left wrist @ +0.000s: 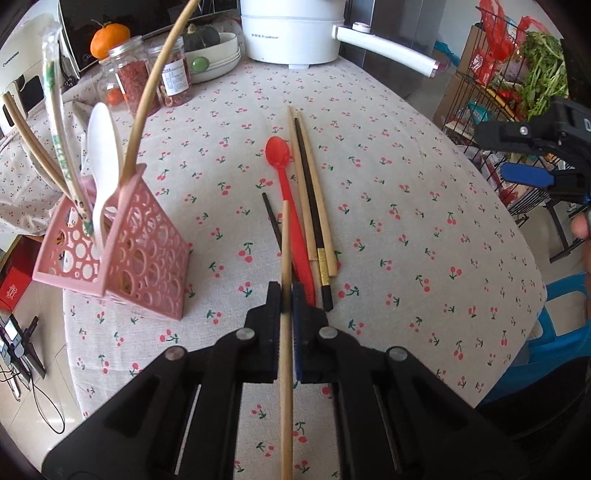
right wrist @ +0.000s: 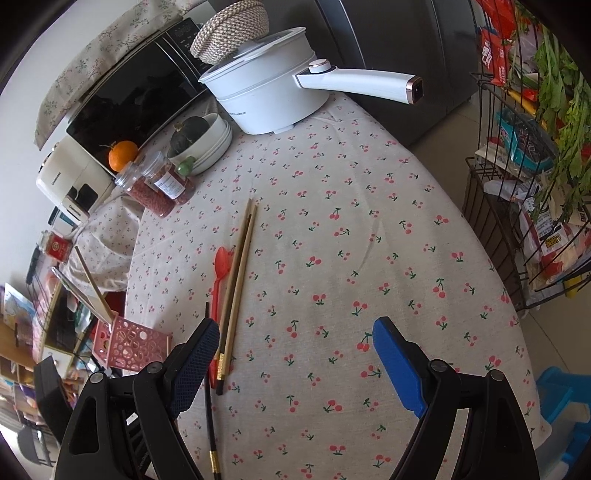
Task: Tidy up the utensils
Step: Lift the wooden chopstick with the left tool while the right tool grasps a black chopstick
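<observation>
My left gripper (left wrist: 287, 295) is shut on a light wooden chopstick (left wrist: 285, 240), which runs straight between the pads, its tip over the table. Ahead lie a red spoon (left wrist: 284, 177), two light chopsticks (left wrist: 308, 177) with a dark chopstick (left wrist: 312, 218) between them, and another dark chopstick (left wrist: 270, 216). To the left stands a pink perforated holder (left wrist: 140, 254) with a white spoon (left wrist: 102, 147) and chopsticks in it. My right gripper (right wrist: 295, 325) hovers open over bare cloth, right of the red spoon (right wrist: 220, 266) and the light chopsticks (right wrist: 240, 266); the pink holder (right wrist: 129, 343) is at its left.
A white electric pot (left wrist: 291, 33) with a long handle stands at the back, with jars (left wrist: 136, 77), a bowl (left wrist: 218, 59) and an orange (left wrist: 109, 40) at the back left. A wire rack (right wrist: 517, 221) of greens and packets stands off the table's right edge, a blue stool (right wrist: 561, 398) below.
</observation>
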Demonstrator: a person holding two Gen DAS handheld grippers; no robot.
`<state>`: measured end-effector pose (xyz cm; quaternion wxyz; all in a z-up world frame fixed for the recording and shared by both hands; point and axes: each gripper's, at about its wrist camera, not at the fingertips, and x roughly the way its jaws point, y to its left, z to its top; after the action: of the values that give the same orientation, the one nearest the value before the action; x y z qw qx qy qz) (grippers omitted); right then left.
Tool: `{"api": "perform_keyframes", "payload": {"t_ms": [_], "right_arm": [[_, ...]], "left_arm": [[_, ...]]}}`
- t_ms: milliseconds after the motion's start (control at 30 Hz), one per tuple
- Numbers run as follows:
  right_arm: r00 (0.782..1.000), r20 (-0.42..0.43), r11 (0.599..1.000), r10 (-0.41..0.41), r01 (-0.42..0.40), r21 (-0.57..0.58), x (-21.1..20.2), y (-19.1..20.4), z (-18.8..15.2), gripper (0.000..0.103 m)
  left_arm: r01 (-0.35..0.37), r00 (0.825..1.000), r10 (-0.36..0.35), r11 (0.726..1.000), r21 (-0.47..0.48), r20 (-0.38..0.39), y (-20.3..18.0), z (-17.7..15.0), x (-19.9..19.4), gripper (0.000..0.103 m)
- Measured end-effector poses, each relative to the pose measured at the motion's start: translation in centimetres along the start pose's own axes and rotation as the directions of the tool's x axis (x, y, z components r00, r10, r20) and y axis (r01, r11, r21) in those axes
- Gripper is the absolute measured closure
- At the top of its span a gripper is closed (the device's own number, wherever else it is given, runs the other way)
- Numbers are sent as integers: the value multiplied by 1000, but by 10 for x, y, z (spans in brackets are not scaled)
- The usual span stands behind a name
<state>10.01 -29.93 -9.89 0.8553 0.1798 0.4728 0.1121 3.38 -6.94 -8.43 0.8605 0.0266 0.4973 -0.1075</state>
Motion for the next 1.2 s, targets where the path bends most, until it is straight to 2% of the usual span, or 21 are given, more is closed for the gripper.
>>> {"api": "perform_keyframes", "payload": {"t_ms": [133, 300, 667, 700, 767, 800, 867, 933, 1033, 1200], "right_arm": [[1000, -11, 1000, 11, -11, -1, 3, 4, -1, 17], [999, -33, 999, 2, -4, -43, 12, 19, -3, 17], [991, -129, 984, -17, -6, -178, 61, 80, -16, 18], [990, -144, 981, -11, -17, -193, 67, 87, -18, 20], [983, -184, 974, 15, -56, -220, 81, 102, -24, 42], [977, -212, 970, 28, -78, -231, 90, 108, -26, 48], [965, -258, 965, 38, -102, -240, 106, 118, -30, 69], [959, -284, 966, 26, -97, -240, 121, 124, -31, 78], [957, -289, 970, 8, -78, -229, 139, 129, -29, 86], [957, -281, 959, -65, -18, -283, 157, 139, -29, 88]], "left_arm": [[27, 996, -28, 1000, 16, 86, 3, -1, -33, 96], [65, 981, -68, 998, 24, 181, 12, -1, -69, 96], [138, 949, -129, 990, -11, 289, 45, -3, -114, 97], [146, 946, -136, 989, -14, 294, 48, -3, -117, 96], [159, 940, -145, 987, -20, 310, 53, -5, -124, 96], [164, 936, -149, 986, -22, 318, 55, -6, -127, 96], [175, 930, -156, 984, -27, 333, 60, -8, -133, 96], [184, 926, -163, 982, -29, 341, 64, -9, -138, 96], [193, 923, -169, 981, -35, 346, 70, -10, -141, 96], [205, 922, -173, 977, -60, 347, 82, -11, -142, 96]]}}
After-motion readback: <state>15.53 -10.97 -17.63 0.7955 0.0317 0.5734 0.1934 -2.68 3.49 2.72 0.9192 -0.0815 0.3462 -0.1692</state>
